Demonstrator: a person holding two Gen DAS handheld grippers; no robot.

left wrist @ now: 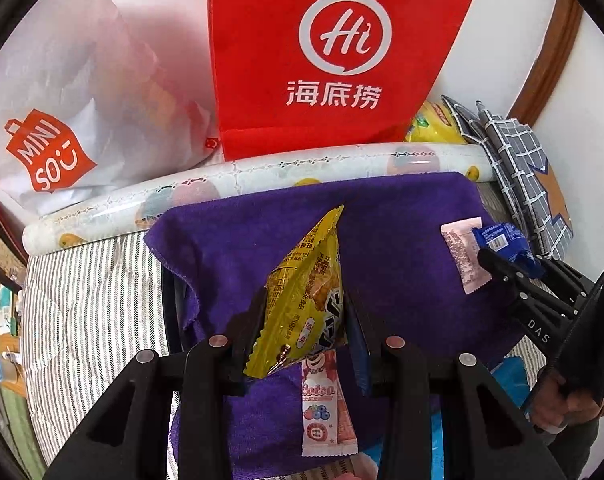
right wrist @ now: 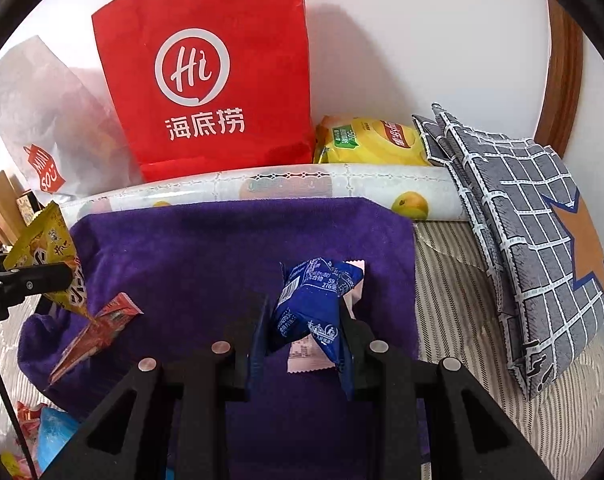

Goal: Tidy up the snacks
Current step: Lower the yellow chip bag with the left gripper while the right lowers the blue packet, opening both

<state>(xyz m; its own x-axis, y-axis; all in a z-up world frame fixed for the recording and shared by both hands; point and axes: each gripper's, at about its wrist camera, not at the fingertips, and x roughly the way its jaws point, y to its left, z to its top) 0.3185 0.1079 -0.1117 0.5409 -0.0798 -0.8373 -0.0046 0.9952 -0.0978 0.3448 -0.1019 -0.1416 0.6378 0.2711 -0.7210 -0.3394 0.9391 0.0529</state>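
Above the purple towel (left wrist: 402,220), the left gripper (left wrist: 302,312) is pinching a yellow snack packet (left wrist: 306,280); the right gripper (right wrist: 302,320) is pinching a blue snack packet (right wrist: 306,304). Both slick wrappers are risking slipping free onto the towel.

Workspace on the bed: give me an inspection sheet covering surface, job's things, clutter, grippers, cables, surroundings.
Surface: purple towel spread over a striped bedcover.
Job's things: yellow snack packet; blue snack packet; pink wrapper and red wrapper lying on the towel.
Clutter: rolled fruit-print sheet, grey checked bag, yellow pack.
Grippers: left gripper shut on the yellow packet; right gripper shut on the blue packet.
Cables: nothing seen.
Surroundings: red paper bag and white Miniso bag against a white wall.
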